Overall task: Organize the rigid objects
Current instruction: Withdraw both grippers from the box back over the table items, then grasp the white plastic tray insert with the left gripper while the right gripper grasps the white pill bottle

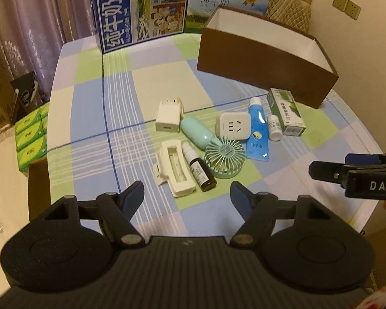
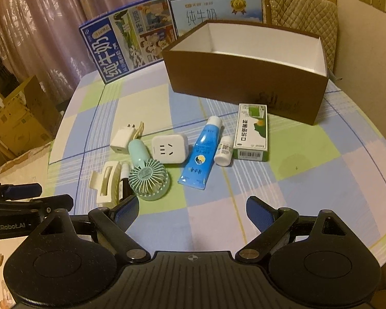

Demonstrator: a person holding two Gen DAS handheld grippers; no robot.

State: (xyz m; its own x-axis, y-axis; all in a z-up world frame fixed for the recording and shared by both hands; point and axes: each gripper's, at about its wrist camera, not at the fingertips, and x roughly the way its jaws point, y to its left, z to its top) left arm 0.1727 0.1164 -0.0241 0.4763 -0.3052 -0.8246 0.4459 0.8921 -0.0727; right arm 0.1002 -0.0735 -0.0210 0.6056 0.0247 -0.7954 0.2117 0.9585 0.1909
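"纯牛奶" on milk carton (image 1: pixel 141 10)

left gripper (image 1: pixel 187 195): black, blue fingers (image 1: pixel 136 195) | right gripper (image 2: pixel 192 211): same

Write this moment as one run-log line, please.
stage: start | left gripper: open, empty | right gripper: open, empty | items: on table | brown box: nothing visible inside

From my right claw view, dropper bottle (image 2: pixel 124 180) mostly hidden behind hair clip (image 2: pixel 106 186) and fan (image 2: pixel 148 181). Brown box (image 2: pixel 244 87) floor unseen. Green carton (image 2: pixel 251 135) print too small.
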